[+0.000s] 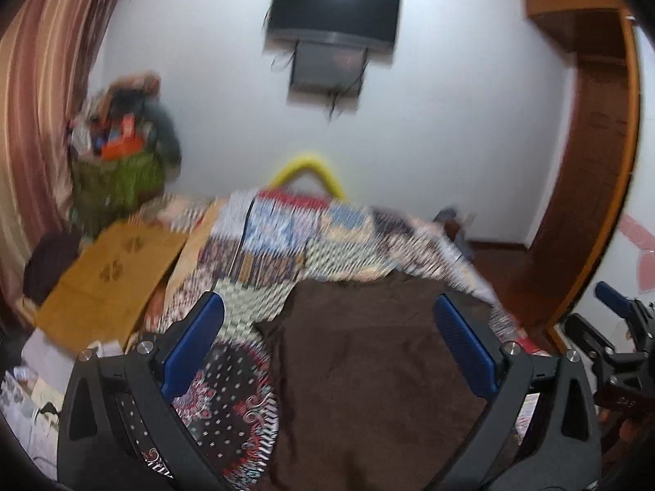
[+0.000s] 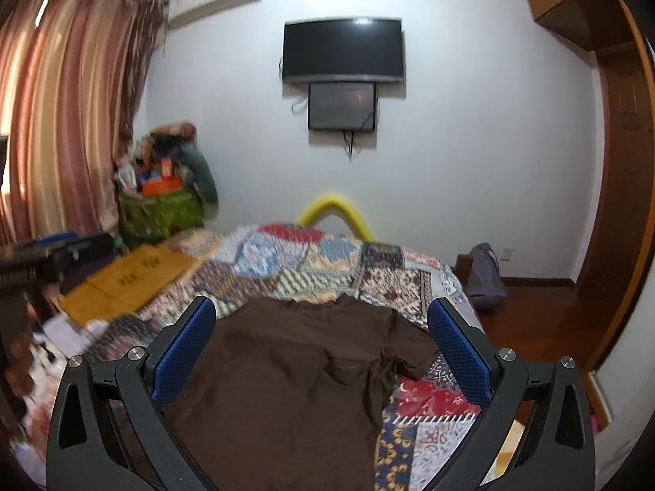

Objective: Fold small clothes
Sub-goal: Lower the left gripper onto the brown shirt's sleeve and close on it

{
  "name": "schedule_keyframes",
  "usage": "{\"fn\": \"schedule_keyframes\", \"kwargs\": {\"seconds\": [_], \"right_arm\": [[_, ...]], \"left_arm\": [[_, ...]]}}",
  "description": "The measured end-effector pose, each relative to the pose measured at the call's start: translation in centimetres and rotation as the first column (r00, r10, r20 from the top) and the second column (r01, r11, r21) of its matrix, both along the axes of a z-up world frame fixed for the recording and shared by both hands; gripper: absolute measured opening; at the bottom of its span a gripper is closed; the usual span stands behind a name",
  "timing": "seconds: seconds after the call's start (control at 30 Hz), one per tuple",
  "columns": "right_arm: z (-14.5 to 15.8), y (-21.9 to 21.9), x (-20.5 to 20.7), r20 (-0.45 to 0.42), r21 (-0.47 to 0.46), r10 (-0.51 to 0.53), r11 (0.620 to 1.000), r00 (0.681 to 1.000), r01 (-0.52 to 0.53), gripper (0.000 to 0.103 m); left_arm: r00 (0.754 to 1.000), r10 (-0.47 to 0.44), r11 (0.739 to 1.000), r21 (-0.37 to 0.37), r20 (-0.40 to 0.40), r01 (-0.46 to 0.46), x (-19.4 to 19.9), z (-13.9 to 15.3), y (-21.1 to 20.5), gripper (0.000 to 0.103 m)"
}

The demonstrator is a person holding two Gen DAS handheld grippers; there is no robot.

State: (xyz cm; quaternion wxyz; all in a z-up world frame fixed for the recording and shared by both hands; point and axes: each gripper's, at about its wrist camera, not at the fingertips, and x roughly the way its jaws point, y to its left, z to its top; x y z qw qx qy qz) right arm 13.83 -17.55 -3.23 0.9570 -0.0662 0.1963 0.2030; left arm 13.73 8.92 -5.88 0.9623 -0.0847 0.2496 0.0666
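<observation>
A brown shirt is laid out flat on the bed, on top of a patchwork quilt, and it fills the lower middle of both frames. In the right wrist view one short sleeve is seen sticking out toward the lower right, a bit bunched where it joins the body. In the left wrist view the same shirt takes up the lower centre and right, with the quilt showing at its left and beyond it.

The left tool is held released, its blue pads spread wide apart with nothing between them; it hangs above the shirt, not touching it as far as can be told. The right tool is released too, its pads wide apart over the shirt's body, nothing gripped. The right tool is also glimpsed at the right edge of the left view.

Further back, a dark TV is mounted on the white wall in the upper centre, with a smaller screen just under it. Striped curtains are hung at the upper left, a green bag piled with stuff is set beside them, and flat yellow-brown cardboard is lying at the left of the bed. The left view is pretty blurred.
</observation>
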Motion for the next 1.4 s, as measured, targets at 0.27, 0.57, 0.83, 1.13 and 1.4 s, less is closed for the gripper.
{"fn": "schedule_keyframes", "kwargs": {"seconds": [0.27,0.57,0.83,1.13,1.4], "right_arm": [[-4.7,1.2,7.5,-0.168,-0.035,0.031,0.999,0.985,-0.038,0.091],[-9.6,4.3,14.0,-0.331,-0.107,0.118,0.981,0.936,-0.162,0.066],[-14.4,8.0,18.5,-0.42,-0.21,0.159,0.941,0.893,-0.266,0.063],[-17.2,7.2,20.0,-0.523,-0.156,0.202,0.932,0.828,-0.326,0.063],[-17.6,7.1,20.1,-0.523,-0.137,0.224,0.93,0.822,-0.341,0.064]], "left_arm": [[0.959,0.04,0.998,-0.025,-0.282,-0.049,9.3,-8.3,5.0,0.103],[0.874,-0.053,0.98,-0.193,-0.484,-0.047,15.7,-17.1,8.7,0.082],[0.839,-0.223,0.893,-0.45,-0.497,-0.029,20.0,-22.0,10.9,0.057],[0.855,-0.279,0.804,-0.593,-0.437,-0.04,24.7,-24.0,13.2,0.056],[0.89,-0.238,0.78,-0.622,-0.389,-0.064,27.0,-24.0,15.1,0.014]]}}
